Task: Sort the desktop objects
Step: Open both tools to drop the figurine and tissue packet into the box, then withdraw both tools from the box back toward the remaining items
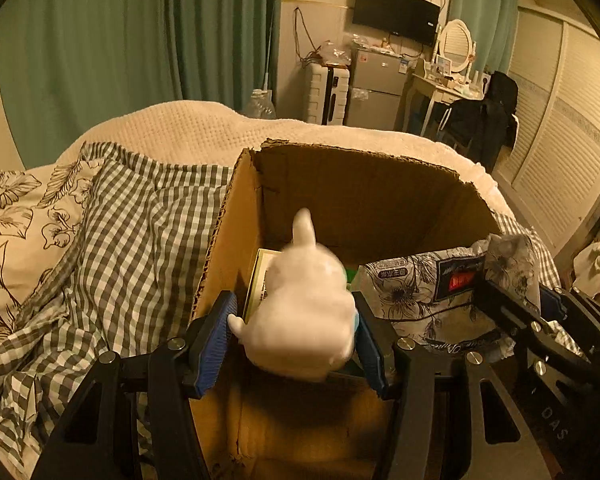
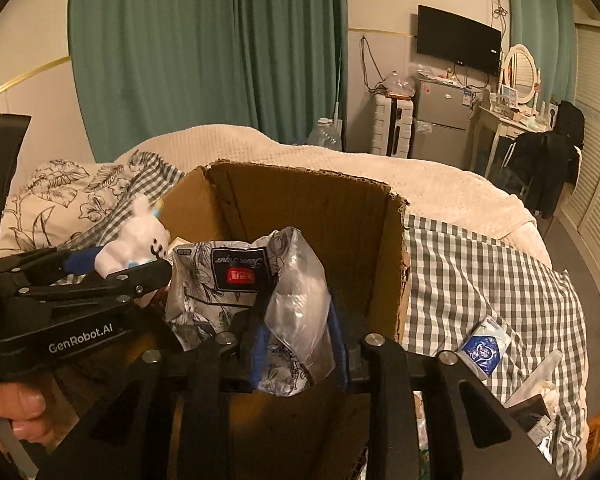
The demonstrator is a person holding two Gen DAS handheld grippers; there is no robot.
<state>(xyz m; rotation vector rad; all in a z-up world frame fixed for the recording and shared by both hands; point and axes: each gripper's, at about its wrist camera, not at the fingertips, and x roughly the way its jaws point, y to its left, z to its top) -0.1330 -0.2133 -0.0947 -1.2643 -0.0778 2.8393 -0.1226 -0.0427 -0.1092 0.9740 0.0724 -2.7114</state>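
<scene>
An open cardboard box [image 1: 364, 184] stands on the bed; it also shows in the right wrist view [image 2: 308, 200]. My left gripper [image 1: 294, 334] holds a white plush rabbit [image 1: 304, 308] over the box's left side, blue pads on both flanks; the toy looks motion-blurred. The rabbit also shows in the right wrist view [image 2: 138, 238]. My right gripper [image 2: 298, 344] is shut on a floral plastic tissue pack [image 2: 240, 280] above the box's opening; the pack also shows in the left wrist view [image 1: 432, 292]. A flat card or booklet [image 1: 258, 280] lies inside the box.
The box sits on a grey checked bedsheet [image 1: 132, 232] with a floral pillow [image 1: 16, 216] at left and a cream blanket [image 1: 204, 128] behind. A small blue packet [image 2: 482, 348] lies on the sheet right of the box. A fridge, a desk and a TV stand far back.
</scene>
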